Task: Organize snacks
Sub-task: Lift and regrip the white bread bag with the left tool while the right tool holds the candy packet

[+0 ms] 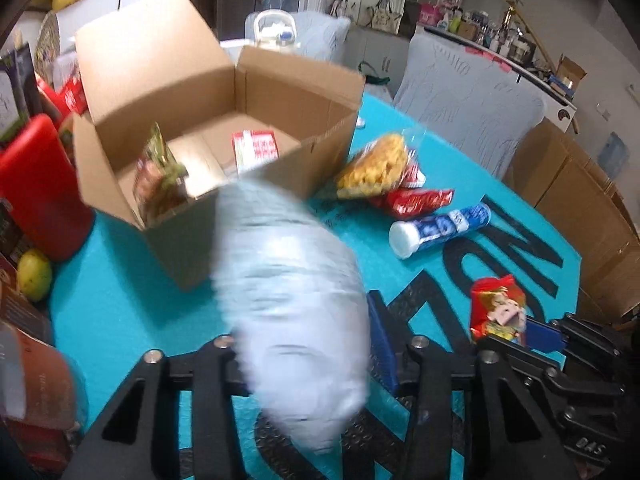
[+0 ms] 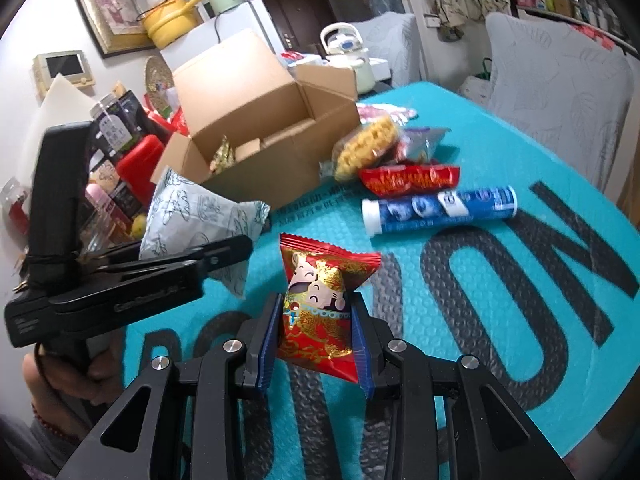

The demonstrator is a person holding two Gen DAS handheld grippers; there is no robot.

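Left gripper (image 2: 224, 256): clamped on the pale bag (image 2: 196, 216), blurred; lift it over the box (image 2: 256, 160) wall.
Right gripper (image 2: 316, 336): closed around the red packet (image 2: 320, 300); probably follows.

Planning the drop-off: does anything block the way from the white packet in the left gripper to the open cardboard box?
Nothing visible does. The white packet, held in the left gripper, hangs just in front of the cardboard box; only the box's near wall lies between, and its top is open.
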